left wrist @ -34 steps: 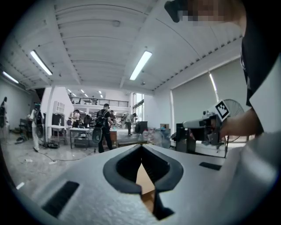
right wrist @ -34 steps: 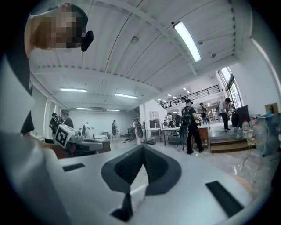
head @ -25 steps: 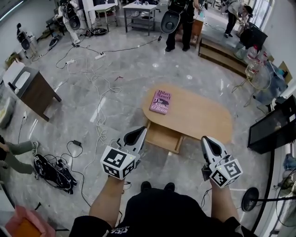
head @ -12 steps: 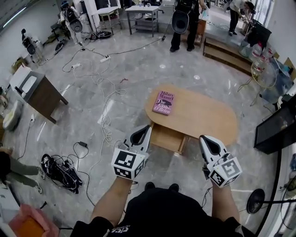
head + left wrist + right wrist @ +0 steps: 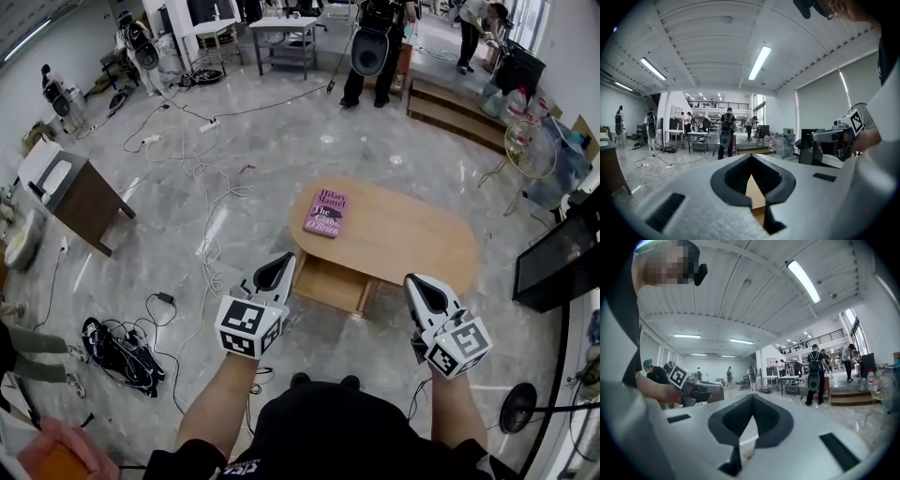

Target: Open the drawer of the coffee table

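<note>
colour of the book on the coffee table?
Purple-pink rectangular book, pale lettering, on the oval wooden coffee table; best in head view.

The right gripper (image 5: 751,404), closed and holding nothing, points level across a large hall.
Its dark-padded jaws meet at the tips and leave a diamond-shaped gap, through which only a pale surface shows. At the left a hand (image 5: 654,387) holds the left gripper (image 5: 696,391), with its marker cube on top. Far off at the right, a person with a backpack (image 5: 814,376) stands near a table (image 5: 787,379), under ceiling strip lights (image 5: 803,281).
</note>
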`<state>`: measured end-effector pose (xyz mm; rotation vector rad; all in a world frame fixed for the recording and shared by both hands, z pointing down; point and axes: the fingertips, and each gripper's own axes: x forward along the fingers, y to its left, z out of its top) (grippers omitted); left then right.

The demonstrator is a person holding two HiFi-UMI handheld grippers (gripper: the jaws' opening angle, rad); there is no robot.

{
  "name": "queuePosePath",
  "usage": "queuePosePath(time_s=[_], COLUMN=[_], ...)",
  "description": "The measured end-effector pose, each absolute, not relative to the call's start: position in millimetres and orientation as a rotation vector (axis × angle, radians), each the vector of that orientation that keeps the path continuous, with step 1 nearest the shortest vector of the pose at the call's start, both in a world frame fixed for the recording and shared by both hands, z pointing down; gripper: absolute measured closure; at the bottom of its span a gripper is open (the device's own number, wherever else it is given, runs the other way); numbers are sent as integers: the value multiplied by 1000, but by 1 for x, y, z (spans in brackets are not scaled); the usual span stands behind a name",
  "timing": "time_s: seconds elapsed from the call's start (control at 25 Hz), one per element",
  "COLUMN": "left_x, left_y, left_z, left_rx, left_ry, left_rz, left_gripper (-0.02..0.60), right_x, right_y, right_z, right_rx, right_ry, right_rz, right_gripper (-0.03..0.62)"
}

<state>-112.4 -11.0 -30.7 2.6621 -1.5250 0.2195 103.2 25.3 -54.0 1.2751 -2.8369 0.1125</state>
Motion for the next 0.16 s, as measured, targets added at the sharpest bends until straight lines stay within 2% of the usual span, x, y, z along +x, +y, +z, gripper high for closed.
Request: queuePosePath(time_s=[0.16], left_x=[-117], left_y=[-13], left_z=[-35], left_rx=[2630], left_ry=[-1549], left_rz=[191], left_gripper=[574], right_x=[107], right_y=[21], right_z=[-61], right_rx=[1299], right_ry=[-2824], right_rz=[59], right_gripper=[591])
